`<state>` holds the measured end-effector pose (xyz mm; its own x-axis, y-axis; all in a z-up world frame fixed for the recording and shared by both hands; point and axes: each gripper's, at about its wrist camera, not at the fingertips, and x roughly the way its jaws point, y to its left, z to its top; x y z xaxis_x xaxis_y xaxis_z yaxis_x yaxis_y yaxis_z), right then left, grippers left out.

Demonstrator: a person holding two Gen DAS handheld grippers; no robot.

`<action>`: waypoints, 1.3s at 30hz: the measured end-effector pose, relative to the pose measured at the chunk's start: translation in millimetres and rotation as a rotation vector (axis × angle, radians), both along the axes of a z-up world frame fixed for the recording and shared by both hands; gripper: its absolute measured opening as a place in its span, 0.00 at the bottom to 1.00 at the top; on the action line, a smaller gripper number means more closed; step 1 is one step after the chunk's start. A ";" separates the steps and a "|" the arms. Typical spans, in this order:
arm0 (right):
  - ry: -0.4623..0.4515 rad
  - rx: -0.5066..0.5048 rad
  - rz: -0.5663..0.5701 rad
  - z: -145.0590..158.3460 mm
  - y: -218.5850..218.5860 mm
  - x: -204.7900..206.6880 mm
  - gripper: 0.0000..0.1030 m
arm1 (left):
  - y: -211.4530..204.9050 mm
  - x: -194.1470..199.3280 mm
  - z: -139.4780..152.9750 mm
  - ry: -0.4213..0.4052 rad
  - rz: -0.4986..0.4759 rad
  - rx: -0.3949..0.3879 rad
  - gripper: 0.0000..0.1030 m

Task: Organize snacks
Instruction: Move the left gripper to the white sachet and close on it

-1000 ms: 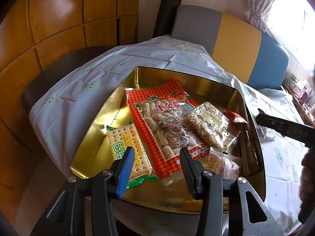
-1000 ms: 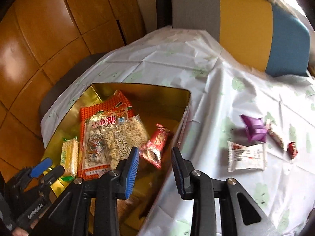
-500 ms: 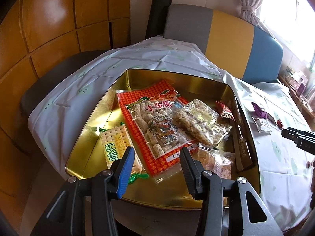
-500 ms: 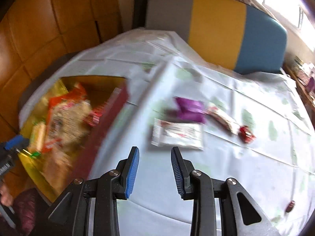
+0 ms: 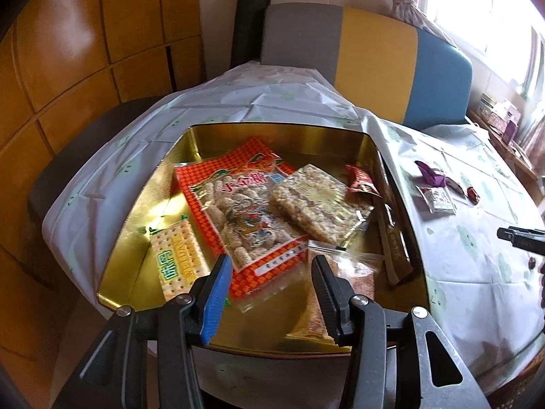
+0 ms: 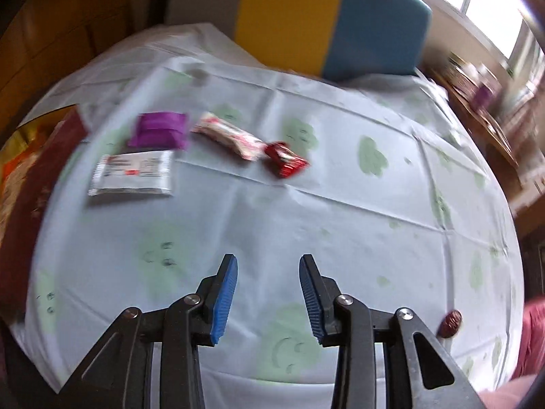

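Left wrist view: your left tongs [image 5: 269,289] hang released and empty at the bottom centre, over the gold tin [image 5: 279,129] of crackly, featherlight packets.

Right wrist view: your right tongs [image 6: 268,298] are empty, jaws just widening. The loose snacks lie upper left on the surface [image 6: 306,225]; the white sachet [image 6: 133,173] is flat and slippery, so pinch its crimped edge.
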<state>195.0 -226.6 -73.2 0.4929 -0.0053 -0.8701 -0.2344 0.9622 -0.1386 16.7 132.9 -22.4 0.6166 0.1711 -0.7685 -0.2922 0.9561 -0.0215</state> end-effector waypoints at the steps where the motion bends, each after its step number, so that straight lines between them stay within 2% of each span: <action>1: 0.009 0.012 -0.018 -1.3 -4.4 3.3 0.37 | -2.1 0.9 0.3 0.002 -0.003 0.005 0.48; 4: 0.049 0.060 -0.061 -5.6 -13.4 11.4 0.37 | -8.7 3.9 1.1 0.008 -0.021 0.015 0.48; 10: 0.090 0.076 -0.101 -10.5 -20.6 16.2 0.37 | -26.4 10.8 2.3 0.022 -0.077 0.019 0.48; 13: 0.089 0.089 -0.100 -8.5 -19.7 15.3 0.37 | -37.1 15.5 3.0 0.029 -0.113 0.017 0.48; 17: 0.083 0.101 -0.091 -5.9 -16.5 14.2 0.37 | -54.0 17.9 6.2 0.016 -0.163 0.058 0.48; 26: 0.072 0.140 -0.082 1.8 -15.6 11.5 0.37 | -86.3 32.0 8.6 0.023 -0.286 0.093 0.48; 39: 0.054 0.199 -0.105 12.3 -23.3 12.9 0.37 | -129.1 80.5 6.0 0.077 -0.480 0.130 0.48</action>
<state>207.9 -250.0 -60.9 0.4514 0.1208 -0.8841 -0.1337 0.9888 0.0668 97.2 3.8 -16.4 0.5914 -0.0210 -0.8061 0.1854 0.9764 0.1106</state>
